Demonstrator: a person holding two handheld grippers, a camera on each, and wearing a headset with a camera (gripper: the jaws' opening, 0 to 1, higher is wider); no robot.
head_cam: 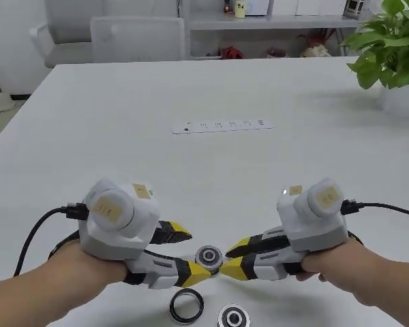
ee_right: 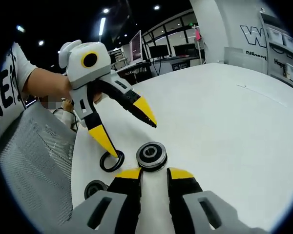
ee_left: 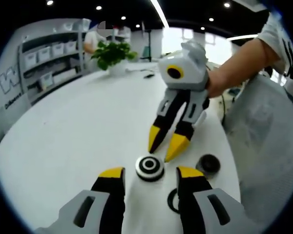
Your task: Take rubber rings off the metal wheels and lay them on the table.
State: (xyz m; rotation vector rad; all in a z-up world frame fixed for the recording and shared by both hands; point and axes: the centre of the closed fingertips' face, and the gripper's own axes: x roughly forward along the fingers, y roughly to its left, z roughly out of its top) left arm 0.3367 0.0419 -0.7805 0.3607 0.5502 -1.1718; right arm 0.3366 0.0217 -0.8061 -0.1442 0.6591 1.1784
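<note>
Wheel [head_cam: 209,257] lies flat, dead ahead of both claws (neither clearly nearer). Left claw [ee_right: 133,137] spread wide, right claw [ee_left: 161,152] barely parted.

On the near part of the surface [head_cam: 123,122], a metal wheel [head_cam: 208,257] lies between the two grippers. The left hand-held gripper [head_cam: 199,253] reaches in from the left and the right hand-held gripper [head_cam: 229,257] from the right, their tips just beside the wheel. Nearer still lie a rubber ring [head_cam: 186,305] on the left and a second wheel [head_cam: 233,317] just right of it. A power strip [head_cam: 223,126] lies farther back, near the middle. A plant [head_cam: 388,44] stands at the far right.
</note>
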